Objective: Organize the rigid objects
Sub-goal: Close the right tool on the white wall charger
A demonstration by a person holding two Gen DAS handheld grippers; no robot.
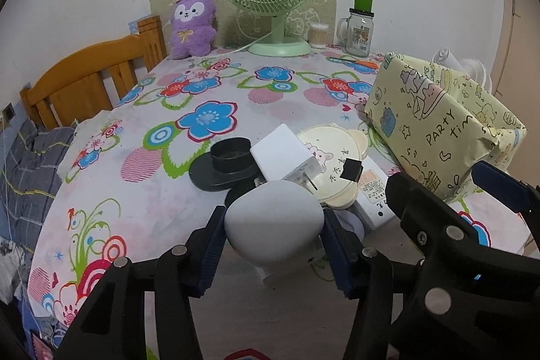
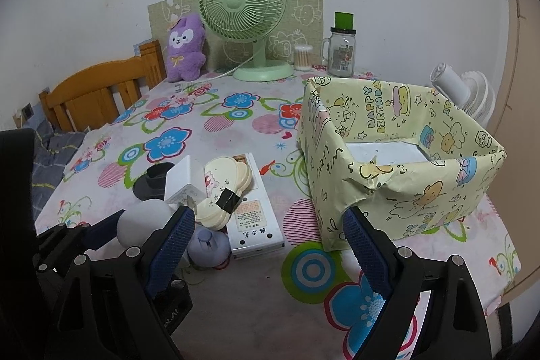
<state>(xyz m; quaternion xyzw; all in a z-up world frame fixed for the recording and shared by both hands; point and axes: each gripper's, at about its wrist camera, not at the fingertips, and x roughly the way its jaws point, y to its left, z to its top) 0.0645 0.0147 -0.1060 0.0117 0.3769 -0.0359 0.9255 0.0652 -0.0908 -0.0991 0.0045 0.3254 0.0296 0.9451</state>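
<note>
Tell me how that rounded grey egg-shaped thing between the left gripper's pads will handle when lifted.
The grey rounded object looks smooth and curved, so it may slip or squirt out from the left gripper. It holds its shape between the pads, so it is probably rigid. Set down, it could roll on the tablecloth.

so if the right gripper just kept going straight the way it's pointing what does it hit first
Probably the tablecloth: the open right gripper aims down at bare cloth between the white flat device and the wrapped box. Depth is unclear; its right finger may clip the box corner.
</note>
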